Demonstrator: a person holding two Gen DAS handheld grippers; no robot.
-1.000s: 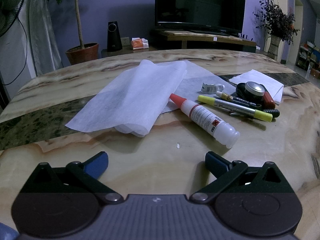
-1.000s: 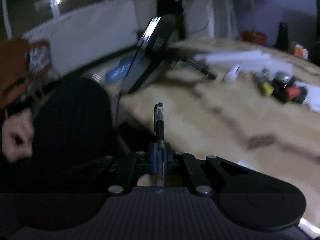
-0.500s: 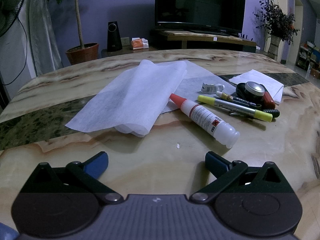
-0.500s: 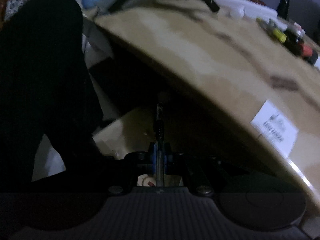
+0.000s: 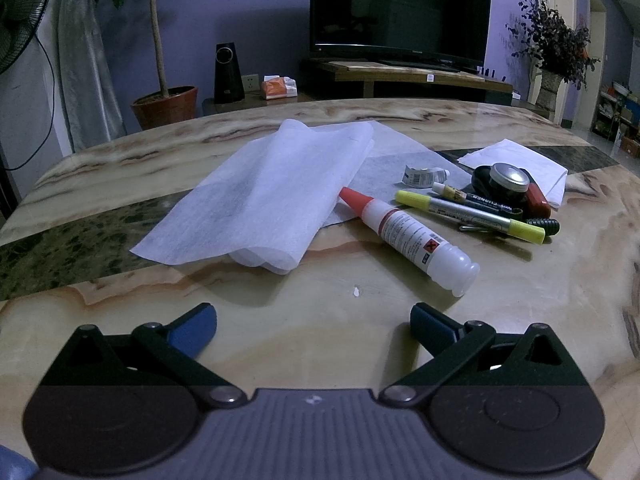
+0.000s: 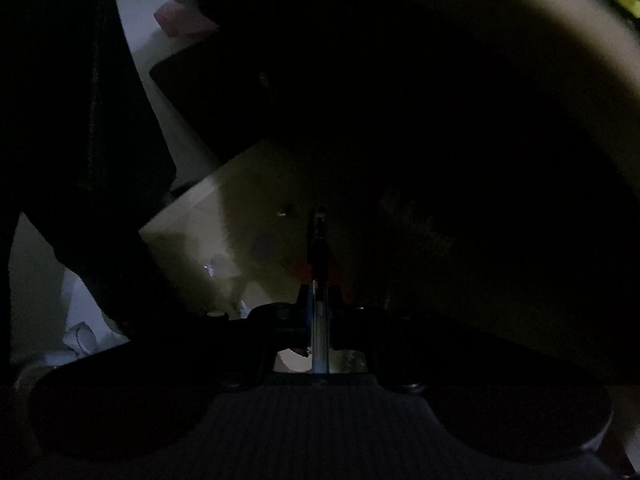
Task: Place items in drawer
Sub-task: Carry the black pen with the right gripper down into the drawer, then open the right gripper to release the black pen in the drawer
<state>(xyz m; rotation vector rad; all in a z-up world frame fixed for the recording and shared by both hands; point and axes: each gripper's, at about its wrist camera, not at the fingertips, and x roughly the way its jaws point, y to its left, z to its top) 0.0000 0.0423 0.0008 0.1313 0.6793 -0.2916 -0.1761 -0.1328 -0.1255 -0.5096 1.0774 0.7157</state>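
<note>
Since the earlier frames the right hand-held gripper point(image 6: 318, 300) has been carried down from above the counter into the dark space beneath its edge, while the left wrist view is unchanged. The pen point(image 6: 319, 264) is clamped between the closed jaws and points up the middle of the frame over the pale inside of the drawer point(image 6: 192, 232), seen dimly at centre left; whether the tip touches it cannot be told. The underside of the counter fills the upper right as a dark mass.

In the left wrist view the left hand-held gripper point(image 5: 313, 326) is held with its jaws wide apart and empty above the marbled counter point(image 5: 300, 344). A white sheet point(image 5: 260, 196) is spread at centre, with a glue bottle point(image 5: 408, 232), a yellow highlighter point(image 5: 468, 216) and other small items to its right. A television point(image 5: 400, 4), a potted plant point(image 5: 164, 104) and a fan point(image 5: 20, 12) are seen along the purple wall at the top.
</note>
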